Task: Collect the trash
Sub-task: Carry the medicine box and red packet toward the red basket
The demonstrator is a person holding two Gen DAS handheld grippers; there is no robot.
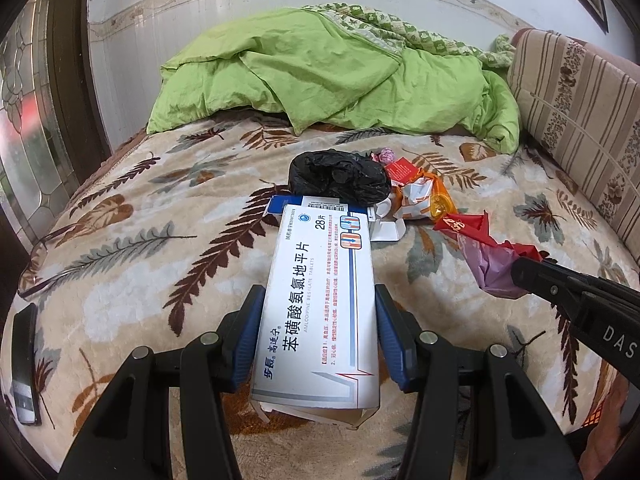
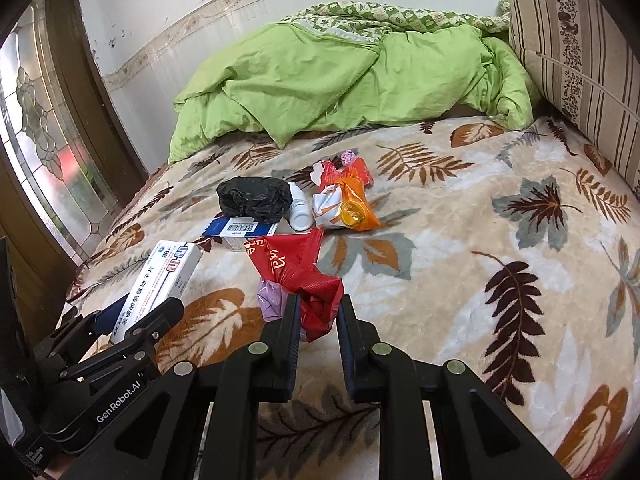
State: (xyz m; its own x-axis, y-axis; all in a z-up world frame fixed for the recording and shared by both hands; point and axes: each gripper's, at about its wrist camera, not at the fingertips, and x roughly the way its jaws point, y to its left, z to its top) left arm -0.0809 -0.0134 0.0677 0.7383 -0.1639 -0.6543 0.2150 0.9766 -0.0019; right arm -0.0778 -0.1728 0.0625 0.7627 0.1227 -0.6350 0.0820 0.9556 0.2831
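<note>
Our left gripper [image 1: 320,336] pinching a white medicine box [image 1: 320,308] above the leaf-print blanket [image 2: 460,240], our right gripper [image 2: 318,320] pressed on a red wrapper [image 2: 304,276], more trash [image 2: 348,204] piled beyond beside a black bag [image 2: 254,198].

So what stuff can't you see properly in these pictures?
- Left wrist view: the white bottle is mostly hidden behind the black bag and the medicine box.
- Left wrist view: the near end of the red wrapper is covered by the right gripper.
- Right wrist view: the small print on the barcode box is too tiny to read.
- Left wrist view: the dark flat thing is cut off by the left edge.
</note>
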